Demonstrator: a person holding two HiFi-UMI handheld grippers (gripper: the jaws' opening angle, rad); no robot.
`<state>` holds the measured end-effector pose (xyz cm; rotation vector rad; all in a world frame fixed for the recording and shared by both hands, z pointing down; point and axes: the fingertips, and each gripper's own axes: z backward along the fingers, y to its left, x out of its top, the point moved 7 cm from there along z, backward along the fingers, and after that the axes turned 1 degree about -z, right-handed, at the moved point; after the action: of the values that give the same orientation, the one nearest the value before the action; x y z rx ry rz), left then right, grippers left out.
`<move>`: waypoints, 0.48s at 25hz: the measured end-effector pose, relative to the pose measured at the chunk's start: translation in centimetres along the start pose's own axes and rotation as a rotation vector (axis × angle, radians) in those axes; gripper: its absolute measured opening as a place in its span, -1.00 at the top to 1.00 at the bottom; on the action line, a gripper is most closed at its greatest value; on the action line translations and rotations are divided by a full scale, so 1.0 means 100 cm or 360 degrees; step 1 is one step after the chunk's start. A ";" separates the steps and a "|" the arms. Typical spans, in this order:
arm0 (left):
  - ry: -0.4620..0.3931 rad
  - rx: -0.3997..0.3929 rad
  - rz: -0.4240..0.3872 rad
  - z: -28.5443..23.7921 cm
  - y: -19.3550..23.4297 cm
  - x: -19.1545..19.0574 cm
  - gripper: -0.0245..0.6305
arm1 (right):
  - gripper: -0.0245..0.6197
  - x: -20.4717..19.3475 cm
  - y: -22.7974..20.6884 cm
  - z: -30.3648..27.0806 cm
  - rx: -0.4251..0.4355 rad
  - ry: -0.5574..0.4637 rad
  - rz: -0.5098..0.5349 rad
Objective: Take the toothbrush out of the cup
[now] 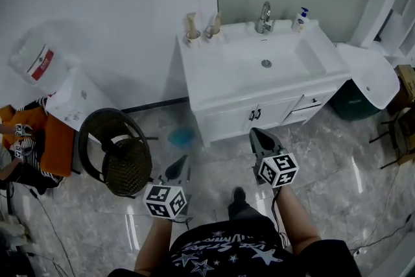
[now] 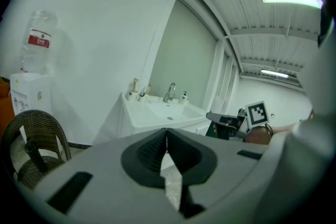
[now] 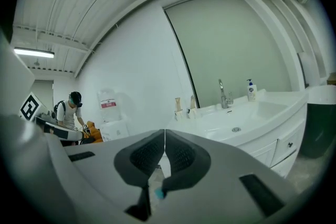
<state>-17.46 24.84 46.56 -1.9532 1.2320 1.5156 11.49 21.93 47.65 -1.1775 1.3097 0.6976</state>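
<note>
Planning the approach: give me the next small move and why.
Probably step toward the vanity and bring the right tool toward the cups at its back-left corner. That tool and the left tool hang shut, empty, well short of it.

Two cups [image 1: 192, 36] at 9 o'clock from the tap [image 1: 264, 16] are too small to tell what stands in them. Another person [image 1: 19, 146], at 9 o'clock in the head view, is cut by the left edge. The wearer's torso [image 1: 227, 250] is cut off at 6 o'clock.
</note>
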 end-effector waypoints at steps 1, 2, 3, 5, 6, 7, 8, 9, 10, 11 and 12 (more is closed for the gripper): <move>-0.0001 0.0014 0.0009 -0.006 0.000 0.003 0.87 | 0.88 0.001 -0.006 -0.006 0.0011 0.0011 -0.0006; -0.0003 0.0028 0.0016 -0.012 0.000 0.006 0.87 | 0.88 0.001 -0.012 -0.011 0.0022 0.0020 -0.0014; -0.0005 0.0041 0.0020 -0.018 -0.001 0.008 0.87 | 0.88 0.002 -0.017 -0.016 0.0034 0.0027 -0.0021; -0.0009 0.0063 0.0023 -0.030 -0.002 0.013 0.87 | 0.88 0.003 -0.027 -0.025 0.0060 0.0035 -0.0030; -0.0011 0.0074 0.0024 -0.037 -0.003 0.015 0.87 | 0.88 0.004 -0.033 -0.029 0.0071 0.0036 -0.0030; -0.0013 0.0084 0.0028 -0.043 -0.004 0.017 0.87 | 0.88 0.005 -0.038 -0.033 0.0083 0.0038 -0.0028; -0.0017 0.0094 0.0035 -0.050 -0.005 0.019 0.87 | 0.88 0.007 -0.044 -0.037 0.0096 0.0040 -0.0022; -0.0022 0.0103 0.0044 -0.057 -0.007 0.021 0.87 | 0.88 0.009 -0.050 -0.041 0.0109 0.0043 -0.0013; -0.0028 0.0110 0.0051 -0.064 -0.009 0.024 0.87 | 0.88 0.012 -0.056 -0.044 0.0120 0.0042 -0.0003; -0.0035 0.0117 0.0056 -0.071 -0.012 0.027 0.87 | 0.88 0.016 -0.062 -0.047 0.0129 0.0038 0.0004; -0.0043 0.0123 0.0059 -0.078 -0.015 0.030 0.87 | 0.88 0.020 -0.068 -0.050 0.0138 0.0033 0.0008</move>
<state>-11.58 18.75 46.25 -1.8644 1.3023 1.4845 16.36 14.72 48.20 -1.1145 1.3476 0.6272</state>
